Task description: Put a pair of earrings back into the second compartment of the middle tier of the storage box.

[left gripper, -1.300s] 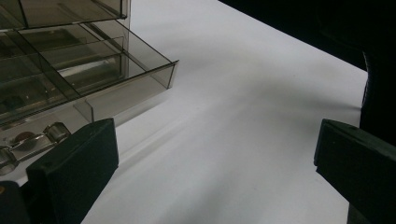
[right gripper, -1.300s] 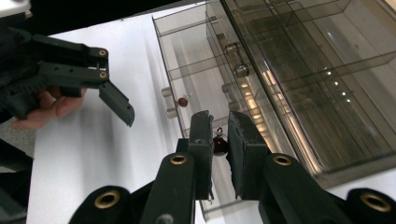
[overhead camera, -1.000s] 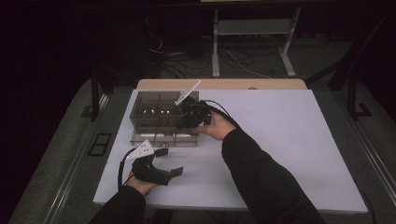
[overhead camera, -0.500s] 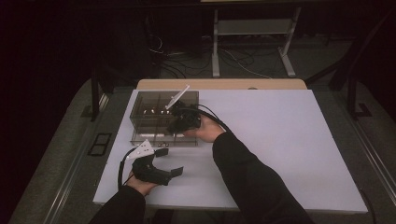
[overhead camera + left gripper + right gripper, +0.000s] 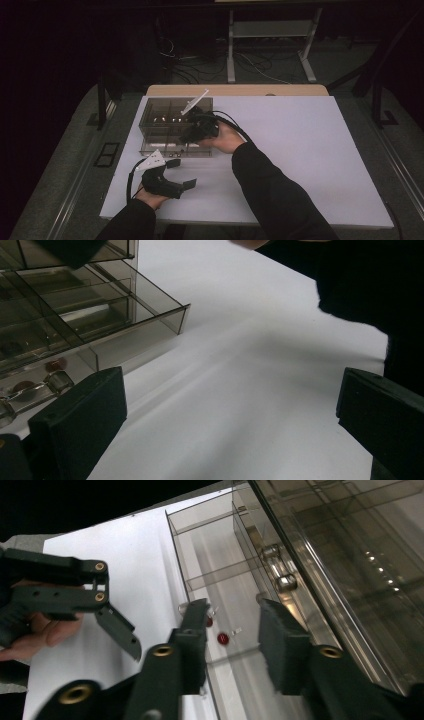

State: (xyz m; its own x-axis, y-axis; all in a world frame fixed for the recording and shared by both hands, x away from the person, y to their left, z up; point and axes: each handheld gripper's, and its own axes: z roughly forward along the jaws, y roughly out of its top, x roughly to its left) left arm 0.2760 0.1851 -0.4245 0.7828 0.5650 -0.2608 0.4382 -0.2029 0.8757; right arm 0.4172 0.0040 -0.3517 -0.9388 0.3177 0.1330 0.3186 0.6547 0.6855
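A smoky, see-through plastic organizer (image 5: 172, 127) sits on the desk (image 5: 300, 150), whose top is a flat, matte white sheet. The box is rectangular, with thin glossy walls that split it into small square cells, and a shallow drawer (image 5: 225, 605) of the same tinted plastic stands pulled out from its near side. Inside the drawer lie a couple of tiny round red beads (image 5: 223, 638) and some small clear bits; I cannot tell what those are.

The right hand-held gripper (image 5: 197, 127) hangs right over the organizer's near right corner, gripped in the right hand (image 5: 225, 140), with a dark sleeve (image 5: 275, 195) running back from it. In the right gripper view its two blocky black jaws, matte and pinned with brass-coloured rivets, stand apart above the drawer with the red beads showing in the gap between them; they close on nothing. A pale three-cornered plate (image 5: 195, 102) tilts up from its top, above the organizer.

The left hand-held gripper (image 5: 177, 175) rests low over the bare desk, just in front of the organizer's near left corner, held in the left hand (image 5: 150, 197). Its jaws are spread wide, with only white desk between them in the left gripper view, and the organizer's drawer edge is just beyond the left jaw. A black cable (image 5: 132, 177) loops from its back.
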